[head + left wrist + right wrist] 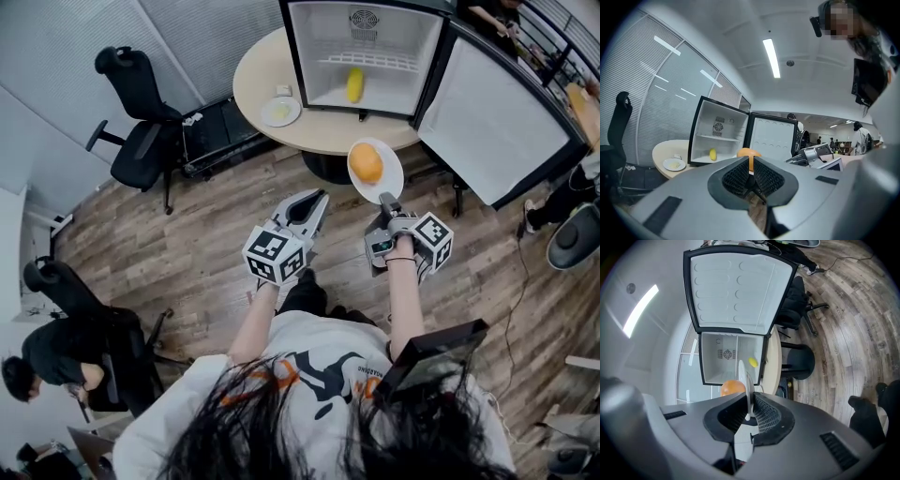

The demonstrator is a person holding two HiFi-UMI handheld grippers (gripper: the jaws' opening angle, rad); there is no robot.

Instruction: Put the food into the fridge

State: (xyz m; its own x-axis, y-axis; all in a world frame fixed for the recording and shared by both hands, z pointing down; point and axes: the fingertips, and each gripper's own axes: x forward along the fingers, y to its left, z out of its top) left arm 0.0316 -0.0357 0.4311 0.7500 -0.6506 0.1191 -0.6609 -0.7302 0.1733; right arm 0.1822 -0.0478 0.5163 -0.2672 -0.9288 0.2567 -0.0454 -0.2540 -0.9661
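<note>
One plate (392,171) is pinched by its near rim alone in the right gripper (386,201), whose jaws are pressed together on that thin edge. A round orange food (366,163) is carried loose on it. Since the plate is held from one side only, a tilt is judged likely to send the food rolling off onto the wooden floor (187,234). The rim could also slip from the pads, or the plate could be knocked against the fridge frame on entry.

The left gripper (317,199) is held at nine o'clock of the right one, jaws together with nothing between them, so no support is given.

The fridge (309,47) is seen at twelve o'clock on a round table (262,66), its door (487,122) swung out toward two o'clock. One yellow item (354,84) is lying under its wire shelf. At nine o'clock of the fridge, a small plate (279,111) with a pale morsel is set on the table.
</note>
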